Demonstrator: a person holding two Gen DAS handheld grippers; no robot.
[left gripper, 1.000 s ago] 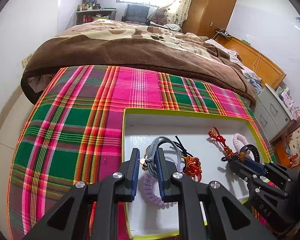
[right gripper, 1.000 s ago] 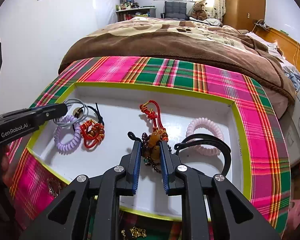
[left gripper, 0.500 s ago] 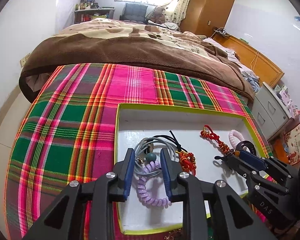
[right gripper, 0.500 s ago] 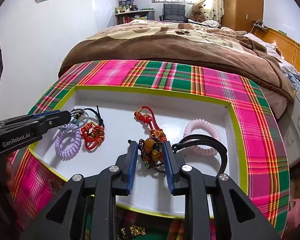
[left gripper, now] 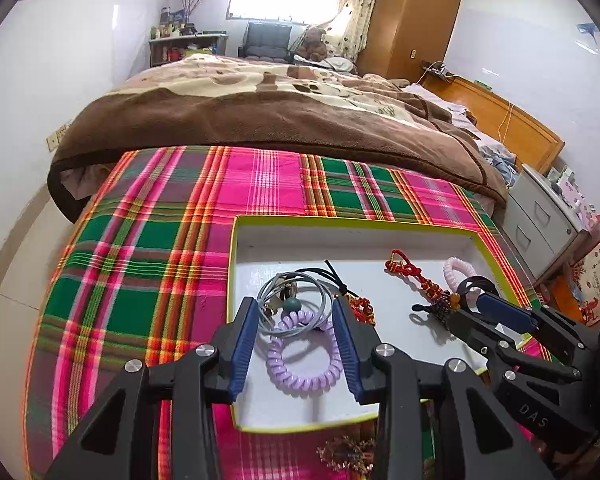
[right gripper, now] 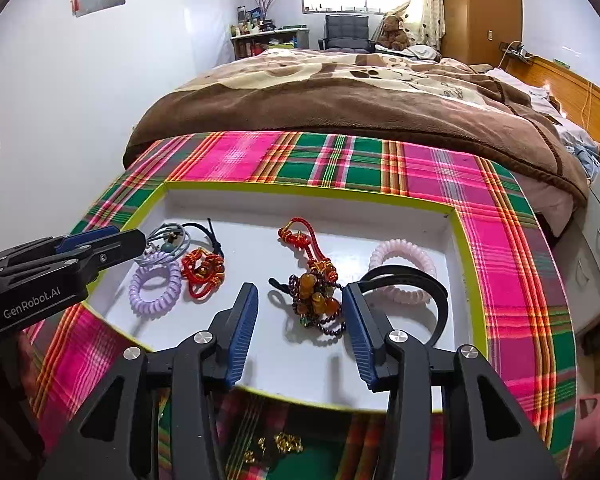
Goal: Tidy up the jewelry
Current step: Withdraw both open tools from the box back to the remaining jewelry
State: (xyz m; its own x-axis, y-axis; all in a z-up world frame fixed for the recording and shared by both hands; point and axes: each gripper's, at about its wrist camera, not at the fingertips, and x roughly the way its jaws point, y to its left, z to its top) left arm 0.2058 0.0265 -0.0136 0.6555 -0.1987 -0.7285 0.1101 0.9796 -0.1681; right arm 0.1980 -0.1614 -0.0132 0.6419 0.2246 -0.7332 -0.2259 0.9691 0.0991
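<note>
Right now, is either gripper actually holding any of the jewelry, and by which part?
Nothing is held. The left gripper is open over the purple coil bracelet, and the right gripper is open around the amber bead charm, which lies in the tray.

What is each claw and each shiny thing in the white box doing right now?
left claw: open, holding nothing.
right claw: open, holding nothing.
purple coil band: lying flat in the tray.
grey bracelet: lying loose.
red knot bracelet: lying flat.
amber bead charm: lying between the right claw's fingers, not gripped.
pink coil band: lying flat.
</note>
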